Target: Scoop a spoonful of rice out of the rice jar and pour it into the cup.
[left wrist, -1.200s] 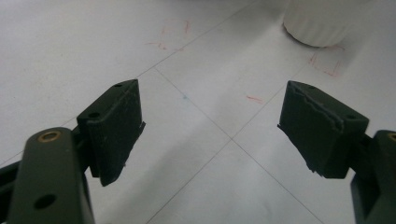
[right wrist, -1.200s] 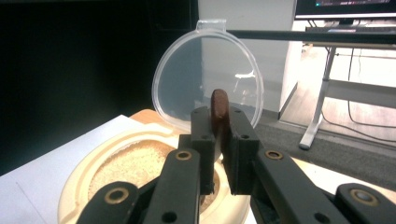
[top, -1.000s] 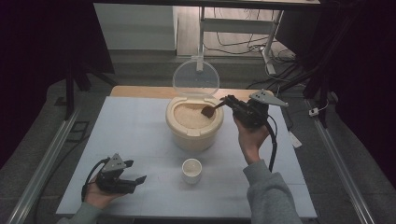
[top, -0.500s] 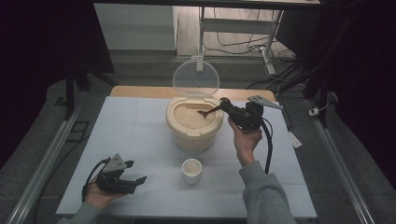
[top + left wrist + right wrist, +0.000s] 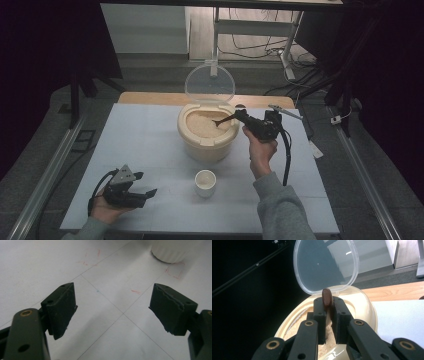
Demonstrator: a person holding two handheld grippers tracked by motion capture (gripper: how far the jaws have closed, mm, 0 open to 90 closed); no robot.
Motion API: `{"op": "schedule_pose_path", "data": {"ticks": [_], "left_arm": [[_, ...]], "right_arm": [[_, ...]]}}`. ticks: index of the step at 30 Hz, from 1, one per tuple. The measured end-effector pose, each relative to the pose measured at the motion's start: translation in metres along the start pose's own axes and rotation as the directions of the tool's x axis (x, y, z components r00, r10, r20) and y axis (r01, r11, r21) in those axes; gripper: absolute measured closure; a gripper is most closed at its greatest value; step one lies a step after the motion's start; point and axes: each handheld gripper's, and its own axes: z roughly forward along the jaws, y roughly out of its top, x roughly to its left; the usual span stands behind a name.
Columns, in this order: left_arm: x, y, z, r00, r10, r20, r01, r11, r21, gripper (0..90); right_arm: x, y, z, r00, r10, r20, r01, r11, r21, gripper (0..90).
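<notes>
Now that the spoon (image 5: 223, 120) has dipped from above the rim into the rice (image 5: 205, 124), scooping looks underway. Right gripper (image 5: 246, 118) fingers pinch its handle. Cup (image 5: 205, 182) waits nearby on table (image 5: 150, 135); left gripper (image 5: 142, 192) idle, fingers spread.

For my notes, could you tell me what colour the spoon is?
Dark brown spoon, clearest in the right gripper view.
</notes>
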Motion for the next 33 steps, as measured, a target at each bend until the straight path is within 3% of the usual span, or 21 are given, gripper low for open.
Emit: {"op": "schedule_pose_path", "data": {"ticks": [2, 3, 11, 26, 33], "left_arm": [[0.0, 0.0, 0.0, 1.0, -0.001, 0.0, 0.001, 1.0, -0.001, 21.1], [0.0, 0.0, 0.0, 1.0, -0.001, 0.0, 0.001, 1.0, 0.0, 21.1], [-0.001, 0.0, 0.001, 1.0, 0.004, 0.001, -0.004, 1.0, 0.002, 21.1], [-0.001, 0.0, 0.001, 1.0, 0.004, 0.0, -0.004, 1.0, 0.002, 21.1], [0.0, 0.0, 0.001, 1.0, 0.005, -0.001, -0.005, 1.0, 0.004, 21.1]], "right_arm": [[-0.003, -0.001, -0.001, 0.9995, 0.032, 0.0, -0.032, 0.999, -0.003, 82.6], [-0.007, -0.001, -0.002, 0.9974, 0.072, -0.009, -0.072, 0.997, -0.012, 82.7], [-0.014, 0.0, -0.008, 0.9893, 0.144, -0.024, -0.145, 0.989, -0.02, 83.2], [-0.02, 0.005, -0.014, 0.9758, 0.213, -0.052, -0.214, 0.977, -0.017, 83.5], [-0.024, 0.006, -0.018, 0.9637, 0.26, -0.062, -0.261, 0.965, -0.014, 83.5]]}}
